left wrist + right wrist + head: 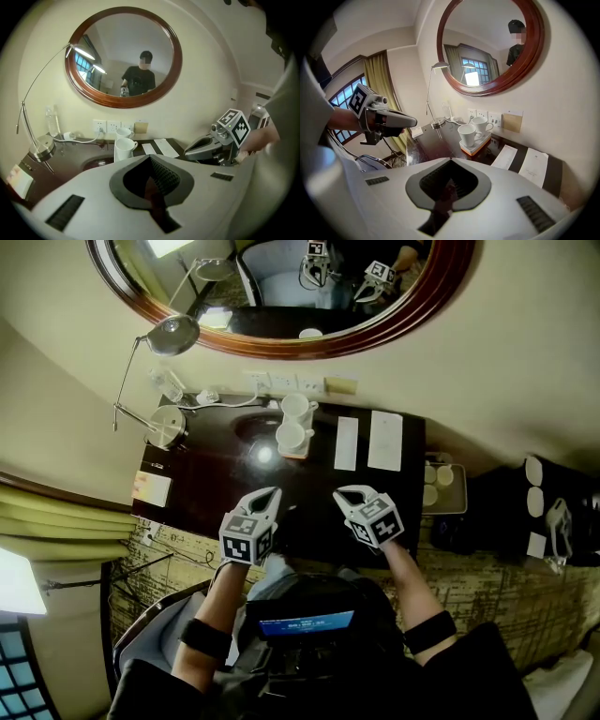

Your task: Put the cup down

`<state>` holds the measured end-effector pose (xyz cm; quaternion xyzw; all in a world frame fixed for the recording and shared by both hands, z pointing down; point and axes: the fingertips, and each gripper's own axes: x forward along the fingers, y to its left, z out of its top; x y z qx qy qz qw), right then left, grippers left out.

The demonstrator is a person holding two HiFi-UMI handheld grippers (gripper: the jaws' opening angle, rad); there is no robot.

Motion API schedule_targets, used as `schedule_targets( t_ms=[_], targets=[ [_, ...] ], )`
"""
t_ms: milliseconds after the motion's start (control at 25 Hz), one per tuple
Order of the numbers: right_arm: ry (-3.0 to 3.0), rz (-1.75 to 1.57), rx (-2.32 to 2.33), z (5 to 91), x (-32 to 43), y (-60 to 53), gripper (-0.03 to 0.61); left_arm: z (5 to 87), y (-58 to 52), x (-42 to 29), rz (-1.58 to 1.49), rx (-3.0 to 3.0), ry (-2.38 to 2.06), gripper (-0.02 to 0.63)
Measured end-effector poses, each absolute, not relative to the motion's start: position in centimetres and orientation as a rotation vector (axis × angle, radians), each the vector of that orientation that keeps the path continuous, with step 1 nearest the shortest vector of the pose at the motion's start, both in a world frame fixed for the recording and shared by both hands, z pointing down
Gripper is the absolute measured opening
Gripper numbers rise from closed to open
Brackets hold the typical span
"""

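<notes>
At the far edge of the table (211,479), two white cups (291,435) stand upright, ahead of the left hand-held gripper (270,493) and right hand-held gripper (343,493), both pressed together empty, the left seemingly nearer

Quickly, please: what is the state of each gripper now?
Left gripper: closed, holding nothing.
Right gripper: closed, holding nothing.

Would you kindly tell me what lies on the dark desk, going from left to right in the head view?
Lamp base → two white cups → narrow paper sheet → wider paper sheet.
</notes>
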<state>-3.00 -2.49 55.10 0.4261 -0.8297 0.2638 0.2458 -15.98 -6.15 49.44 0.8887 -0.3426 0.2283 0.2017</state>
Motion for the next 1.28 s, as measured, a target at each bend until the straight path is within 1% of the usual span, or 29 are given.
schedule_targets(
  t_ms=[520,560,680,720,960,1080,1160,1240,1280],
  targets=[
    [-2.252,0.734,1.216,54.8,-4.6,-3.7,0.005,50.2,-6.6,-16.3,0.655,2.457,-0.916,0.000],
    [-2.241,0.727,1.241,55.0,-4.6,-3.9,0.032,50.3,-6.7,-16.4,0.656,2.456,-0.918,0.000],
    [-2.199,0.724,1.280,56.3,-5.0,-4.3,0.035,50.5,-6.9,-16.8,0.666,2.457,-0.905,0.001],
    [-2.192,0.731,1.284,56.7,-5.5,-4.4,0.070,50.5,-7.1,-17.0,0.668,2.460,-0.904,0.000],
    [-2.163,0.733,1.438,57.8,-7.7,-7.5,0.352,50.8,-7.9,-17.4,0.714,2.485,-0.812,0.002],
    [-2.132,0.724,1.537,58.2,-8.7,-9.5,0.432,50.9,-9.0,-17.6,0.732,2.520,-0.776,0.002],
    [-2.103,0.701,1.596,59.0,-9.1,-11.0,0.462,51.0,-9.8,-17.5,0.742,2.558,-0.747,0.002],
    [-2.085,0.687,1.644,60.5,-9.8,-12.3,0.473,51.2,-10.4,-17.5,0.753,2.591,-0.713,0.002],
    [-2.079,0.679,1.669,61.2,-10.2,-13.0,0.489,51.5,-10.7,-17.5,0.758,2.601,-0.697,0.002]
  ],
)
